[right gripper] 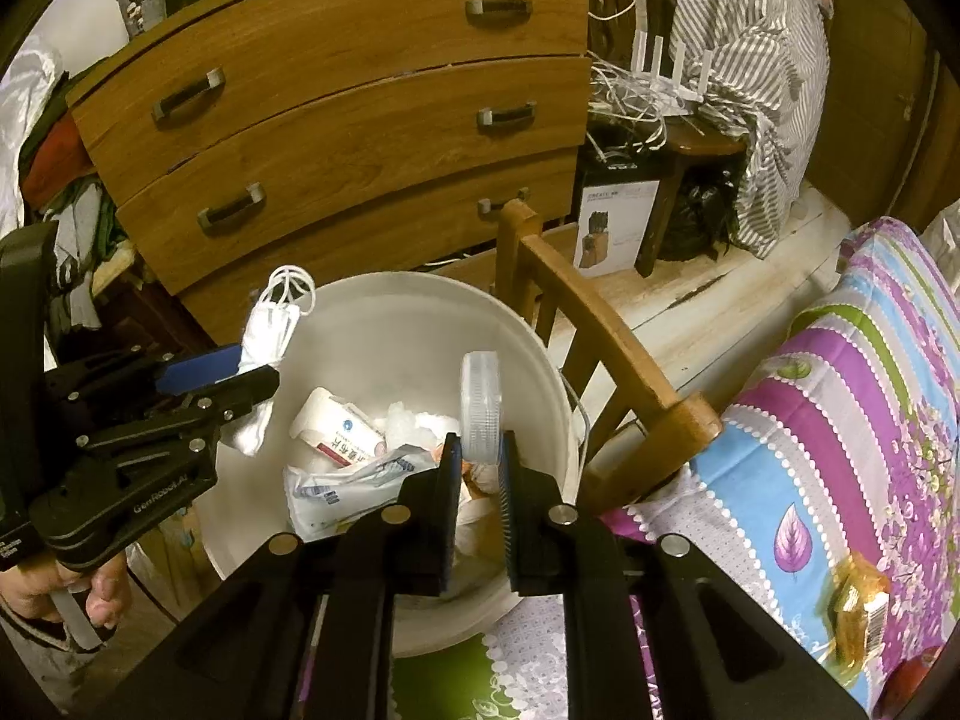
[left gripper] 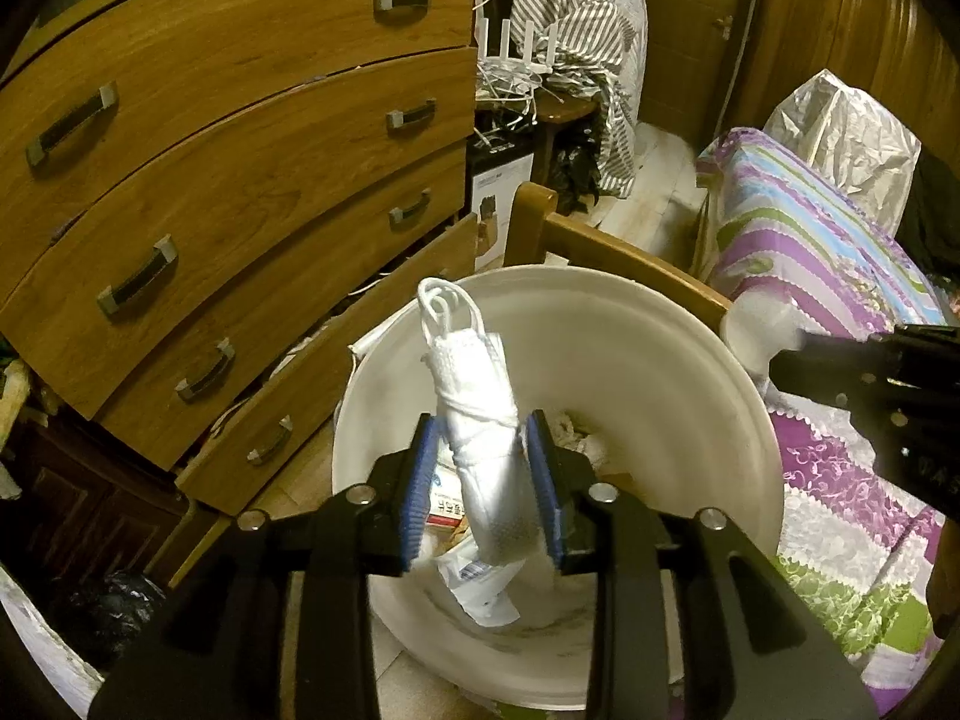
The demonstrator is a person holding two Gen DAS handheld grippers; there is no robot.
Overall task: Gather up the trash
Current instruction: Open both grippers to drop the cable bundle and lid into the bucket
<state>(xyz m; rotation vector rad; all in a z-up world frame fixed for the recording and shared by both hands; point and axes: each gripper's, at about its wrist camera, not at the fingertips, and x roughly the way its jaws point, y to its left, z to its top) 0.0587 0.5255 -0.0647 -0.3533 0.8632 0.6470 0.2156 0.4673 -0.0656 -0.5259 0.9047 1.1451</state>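
Over the white bucket [left gripper: 690, 396], left tool [left gripper: 486, 480] stands slightly parted around a rolled white face mask [left gripper: 480, 420]; right tool [right gripper: 480, 468], jaws partly open, brackets a clear plastic lid [right gripper: 480, 408].

I get dim, warm yellow indoor light in both wrist views. Fisheye bending curves the brown wooden chest of drawers [left gripper: 240, 180], corners go black, and the white plastic bucket [left gripper: 660, 372] looks softly blurred.
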